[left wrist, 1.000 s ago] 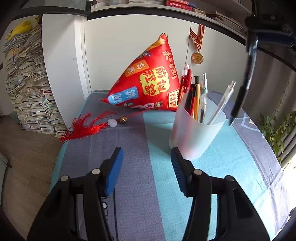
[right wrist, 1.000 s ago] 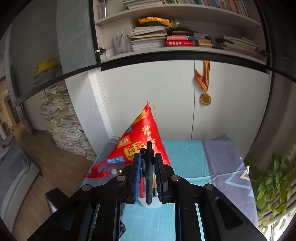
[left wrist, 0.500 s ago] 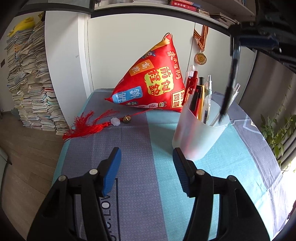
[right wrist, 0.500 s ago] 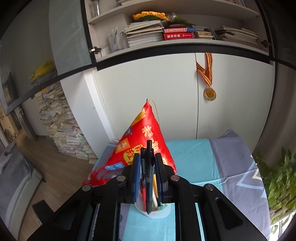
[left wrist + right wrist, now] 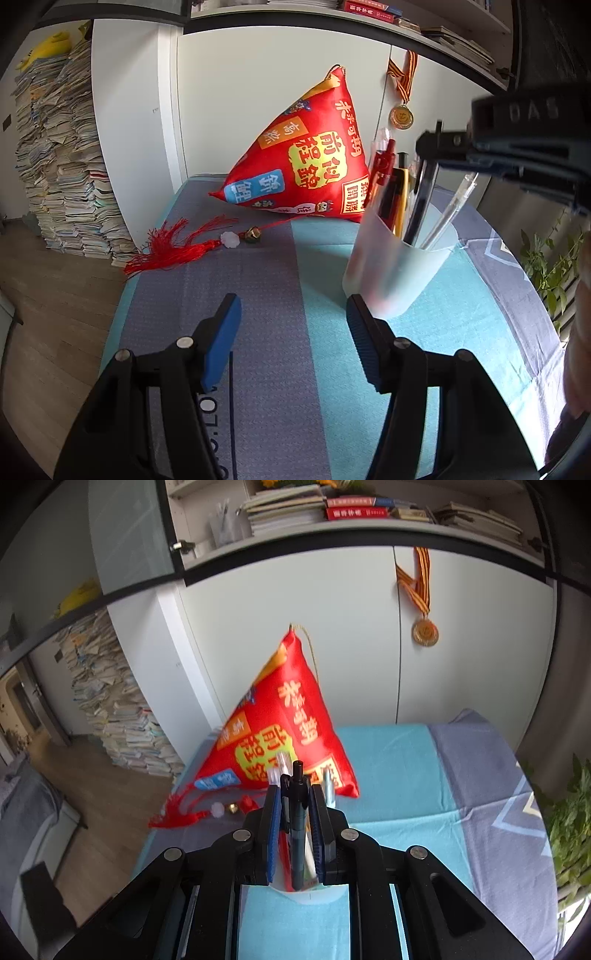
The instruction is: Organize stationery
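A frosted translucent cup [image 5: 395, 273] stands on the blue and grey tablecloth [image 5: 266, 295], holding a red pen [image 5: 384, 173], a yellow one and a clear pen [image 5: 448, 210]. My right gripper [image 5: 295, 794] is shut on a dark pen [image 5: 297, 823] held upright. In the left wrist view that gripper [image 5: 432, 147] hangs over the cup, and the dark pen [image 5: 421, 199] reaches down inside the rim. My left gripper [image 5: 291, 301] stands open just left of the cup's base, with nothing between its blue pads [image 5: 221, 332].
A red pyramid-shaped cushion [image 5: 310, 162] sits behind the cup, its red tassel [image 5: 173, 247] trailing to the table's left edge. A medal [image 5: 400, 116] hangs on the white cabinet. Stacked books [image 5: 62, 166] stand on the floor at left, a plant [image 5: 546, 258] at right.
My right gripper has come down and leftward with the dark pen, whose tip went from beside the cup to inside it. The left gripper stayed where it was.
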Demonstrator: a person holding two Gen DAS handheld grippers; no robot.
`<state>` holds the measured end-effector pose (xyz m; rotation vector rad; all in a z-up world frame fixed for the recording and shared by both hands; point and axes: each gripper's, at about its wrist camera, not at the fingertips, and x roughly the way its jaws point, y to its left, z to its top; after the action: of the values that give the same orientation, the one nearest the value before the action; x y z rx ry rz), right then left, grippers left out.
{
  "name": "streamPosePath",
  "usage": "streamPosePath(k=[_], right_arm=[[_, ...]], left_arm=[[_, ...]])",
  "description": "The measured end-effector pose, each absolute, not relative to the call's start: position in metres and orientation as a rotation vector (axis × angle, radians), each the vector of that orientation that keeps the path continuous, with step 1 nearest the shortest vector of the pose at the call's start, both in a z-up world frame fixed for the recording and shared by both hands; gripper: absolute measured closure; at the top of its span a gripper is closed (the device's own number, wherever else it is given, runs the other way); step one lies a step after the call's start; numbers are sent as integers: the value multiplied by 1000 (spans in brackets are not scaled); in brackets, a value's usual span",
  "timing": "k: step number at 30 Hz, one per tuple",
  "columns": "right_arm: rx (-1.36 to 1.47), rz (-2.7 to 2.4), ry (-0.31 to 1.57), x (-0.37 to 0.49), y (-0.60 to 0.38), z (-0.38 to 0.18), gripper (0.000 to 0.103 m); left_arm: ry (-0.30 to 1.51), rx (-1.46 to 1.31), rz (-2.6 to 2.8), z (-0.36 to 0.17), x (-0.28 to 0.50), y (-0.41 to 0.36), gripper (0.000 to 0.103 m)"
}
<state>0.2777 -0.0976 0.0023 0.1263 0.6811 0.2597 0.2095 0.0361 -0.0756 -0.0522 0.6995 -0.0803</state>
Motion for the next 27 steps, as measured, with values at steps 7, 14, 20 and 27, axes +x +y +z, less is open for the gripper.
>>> streamPosePath(k=[7, 14, 20, 27], right_arm=[[106, 276, 721, 276, -95, -9, 86], [94, 267, 765, 262, -107, -12, 86], [107, 229, 693, 225, -130, 0, 48], [34, 202, 662, 174, -141, 10, 48]], left_arm=[[692, -49, -83, -75, 208, 36, 43], [686, -41, -92, -75, 207, 34, 39], [675, -49, -106, -75, 206, 34, 38], [657, -63, -134, -46, 181, 31, 33]])
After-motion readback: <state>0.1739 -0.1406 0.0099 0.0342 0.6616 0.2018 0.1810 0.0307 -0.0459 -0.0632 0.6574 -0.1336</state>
